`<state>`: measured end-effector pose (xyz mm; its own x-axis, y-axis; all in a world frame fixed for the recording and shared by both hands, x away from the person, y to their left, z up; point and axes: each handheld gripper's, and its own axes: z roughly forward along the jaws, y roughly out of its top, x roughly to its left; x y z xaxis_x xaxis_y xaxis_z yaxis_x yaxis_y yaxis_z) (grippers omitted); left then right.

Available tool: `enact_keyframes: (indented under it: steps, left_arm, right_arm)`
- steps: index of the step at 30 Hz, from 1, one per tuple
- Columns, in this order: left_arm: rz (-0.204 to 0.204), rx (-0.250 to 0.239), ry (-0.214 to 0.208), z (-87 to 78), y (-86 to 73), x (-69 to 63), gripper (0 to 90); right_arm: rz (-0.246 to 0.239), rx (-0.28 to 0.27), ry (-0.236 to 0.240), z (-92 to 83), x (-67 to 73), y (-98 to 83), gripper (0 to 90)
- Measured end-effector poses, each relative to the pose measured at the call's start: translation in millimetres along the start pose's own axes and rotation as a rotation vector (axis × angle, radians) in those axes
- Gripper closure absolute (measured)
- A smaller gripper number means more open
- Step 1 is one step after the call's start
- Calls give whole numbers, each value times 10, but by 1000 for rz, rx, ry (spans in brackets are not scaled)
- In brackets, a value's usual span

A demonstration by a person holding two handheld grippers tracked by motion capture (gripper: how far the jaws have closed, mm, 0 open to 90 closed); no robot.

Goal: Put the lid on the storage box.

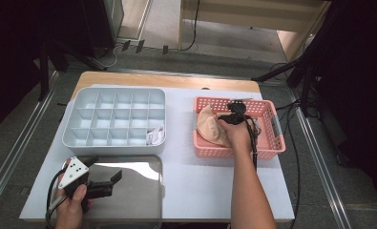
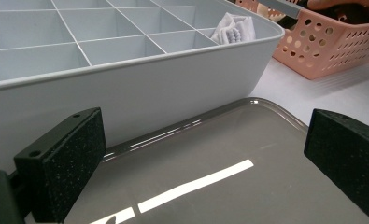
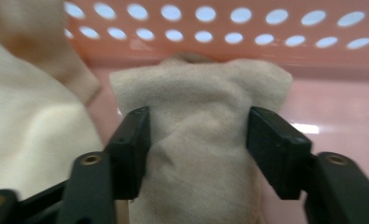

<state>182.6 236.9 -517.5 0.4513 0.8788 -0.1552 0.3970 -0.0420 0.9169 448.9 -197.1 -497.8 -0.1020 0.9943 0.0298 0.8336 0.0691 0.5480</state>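
A pink perforated basket (image 1: 272, 143) sits at the right of the table, and my right gripper (image 1: 236, 114) reaches down into it. In the right gripper view its pads (image 3: 198, 144) press on both sides of a folded beige cloth (image 3: 201, 107), which narrows between them. A larger cream cloth (image 3: 28, 130) lies to its left, and it shows beige (image 1: 210, 126) in the high view. My left gripper (image 1: 105, 168) hovers open over a shiny metal tray (image 1: 138, 191), with nothing between its pads (image 2: 205, 163).
A grey divided organiser (image 1: 114, 119) stands at the left, behind the tray, with a white folded cloth (image 1: 156, 135) in its near right compartment. A white mat covers the table. Cables trail past the basket's right side.
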Motion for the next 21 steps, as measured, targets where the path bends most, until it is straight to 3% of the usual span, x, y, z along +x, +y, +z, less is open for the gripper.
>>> enact_keyframes:
  steps: [2,4,7,9,15,19,21]
  left_arm:
    - [2,2,1,1,-3,-2,0]
    - [5,5,0,0,-4,-1,0]
    - [7,6,0,0,-7,-1,0]
    - [4,8,1,0,-6,3,0]
    - [10,11,0,11,-10,-12,0]
    - [13,14,0,21,-14,-26,0]
    - [17,16,-2,25,-16,-31,0]
  right_arm:
    - [-17,1,-32,-1,43,-7,532]
    - [-1,3,-32,-23,44,-3,731]
    - [43,16,10,-60,25,14,788]
    - [65,-2,42,-111,30,26,807]
    - [89,-159,99,-294,-22,14,813]
    - [117,-225,134,-404,-69,-18,813]
    - [107,-280,159,-484,-72,-33,813]
